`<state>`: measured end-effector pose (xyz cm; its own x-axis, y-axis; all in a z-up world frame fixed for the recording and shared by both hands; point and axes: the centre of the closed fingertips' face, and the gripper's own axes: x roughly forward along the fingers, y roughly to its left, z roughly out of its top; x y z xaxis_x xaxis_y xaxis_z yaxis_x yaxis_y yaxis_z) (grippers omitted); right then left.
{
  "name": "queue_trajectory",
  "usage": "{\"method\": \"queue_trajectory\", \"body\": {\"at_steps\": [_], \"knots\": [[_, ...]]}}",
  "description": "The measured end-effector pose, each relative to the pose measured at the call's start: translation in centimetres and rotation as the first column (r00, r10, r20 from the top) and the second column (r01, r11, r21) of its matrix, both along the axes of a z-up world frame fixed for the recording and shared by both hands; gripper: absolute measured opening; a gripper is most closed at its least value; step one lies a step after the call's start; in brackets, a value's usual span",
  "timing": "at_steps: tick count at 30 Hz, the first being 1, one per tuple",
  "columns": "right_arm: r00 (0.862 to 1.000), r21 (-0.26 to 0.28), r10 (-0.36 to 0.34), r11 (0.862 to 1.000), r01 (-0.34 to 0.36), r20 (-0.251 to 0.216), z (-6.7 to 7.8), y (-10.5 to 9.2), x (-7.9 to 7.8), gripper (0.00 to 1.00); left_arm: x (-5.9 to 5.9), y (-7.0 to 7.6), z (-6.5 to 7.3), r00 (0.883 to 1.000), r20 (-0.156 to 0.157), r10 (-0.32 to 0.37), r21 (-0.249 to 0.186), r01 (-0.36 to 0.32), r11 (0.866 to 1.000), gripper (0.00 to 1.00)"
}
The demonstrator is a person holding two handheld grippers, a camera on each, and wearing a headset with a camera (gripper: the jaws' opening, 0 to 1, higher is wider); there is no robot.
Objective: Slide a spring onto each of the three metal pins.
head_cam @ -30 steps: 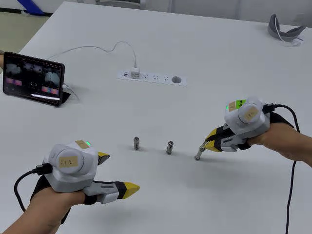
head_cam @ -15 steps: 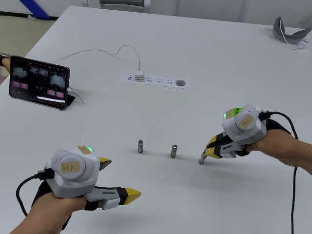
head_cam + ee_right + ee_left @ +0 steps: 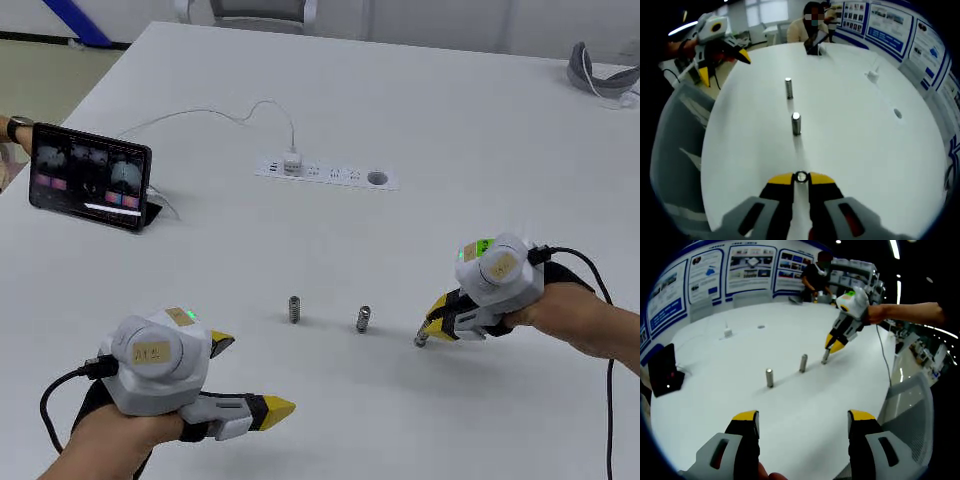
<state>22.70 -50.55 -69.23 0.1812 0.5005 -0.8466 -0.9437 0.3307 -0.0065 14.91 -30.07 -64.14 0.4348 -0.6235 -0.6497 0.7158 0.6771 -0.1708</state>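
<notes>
Head view suggests the task is nearly done: right gripper (image 3: 432, 322) clamped on the third pin (image 3: 422, 339) at its fingertips, probably seating the last spring; middle pin (image 3: 363, 319) and far pin (image 3: 295, 309) beyond them already look coiled; left gripper (image 3: 253, 373) waits, jaws apart.

A white tabletop (image 3: 450, 110) spreads wide. Near its left edge a tablet (image 3: 90, 177) stands propped up, its screen lit. Past the middle lies a white power strip (image 3: 327, 173) with a white charger (image 3: 292, 163) plugged in near its left end. A thin white cable (image 3: 190, 113) loops from the charger toward the tablet. At the far right corner rests a grey object (image 3: 600, 75), perhaps a strap or headset. Posters (image 3: 750, 267) line the wall in the left gripper view. A person (image 3: 810, 27) sits at the tabletop's far end in the right gripper view.
</notes>
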Motion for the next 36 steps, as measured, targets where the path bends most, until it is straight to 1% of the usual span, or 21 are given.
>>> {"method": "queue_trajectory", "body": {"at_steps": [6, 13, 18, 24, 29, 31, 33, 34, 35, 36], "knots": [[1.0, -0.014, 0.002, 1.0, -0.002, -0.002, -0.9, 0.0, -0.2, 0.12, 0.0, 0.3, 0.0, 1.0, 0.001, 0.004, 0.003, -0.004, 1.0, 0.73], [1.0, -0.005, -0.012, 1.0, 0.012, -0.001, -1.3, 0.1, 0.0, 0.12, 0.1, 0.5, 0.2, 1.0, 0.005, 0.013, 0.001, -0.013, 1.0, 0.74], [1.0, -0.011, -0.014, 1.0, 0.014, -0.001, -1.6, 0.1, 0.1, 0.13, 0.3, 0.4, 0.4, 1.0, 0.01, 0.015, -0.001, -0.015, 1.0, 0.74], [0.999, -0.015, -0.042, 0.999, 0.042, -0.007, -1.8, -0.1, 0.0, 0.24, 0.6, 0.5, 0.6, 1.0, 0.016, 0.022, -0.004, -0.022, 1.0, 0.75], [0.994, 0.025, -0.107, 0.994, 0.108, -0.009, -1.4, -0.5, 0.0, 0.33, 0.8, 0.7, 0.6, 0.999, 0.013, 0.03, -0.001, -0.03, 1.0, 0.76], [0.991, 0.037, -0.136, 0.99, 0.136, -0.016, -1.4, -0.8, -0.1, 0.37, 0.8, 0.8, 0.6, 0.999, 0.005, 0.033, -0.002, -0.033, 0.999, 0.76], [0.987, 0.044, -0.157, 0.986, 0.158, -0.02, -1.3, -1.2, -0.3, 0.41, 0.9, 0.9, 0.6, 0.999, 0.005, 0.037, -0.002, -0.037, 0.999, 0.76], [0.984, 0.046, -0.176, 0.983, 0.176, -0.024, -1.3, -1.5, -0.3, 0.44, 0.9, 0.8, 0.7, 0.999, 0.006, 0.037, -0.002, -0.037, 0.999, 0.76], [0.978, 0.06, -0.207, 0.976, 0.208, -0.022, -1.2, -1.8, -0.2, 0.45, 0.9, 0.8, 0.7, 0.999, 0.009, 0.04, -0.004, -0.04, 0.999, 0.76], [0.974, 0.072, -0.223, 0.972, 0.224, -0.024, -1.0, -1.9, -0.3, 0.46, 1.0, 0.8, 0.8, 0.999, 0.01, 0.043, -0.006, -0.042, 0.999, 0.76]]}}
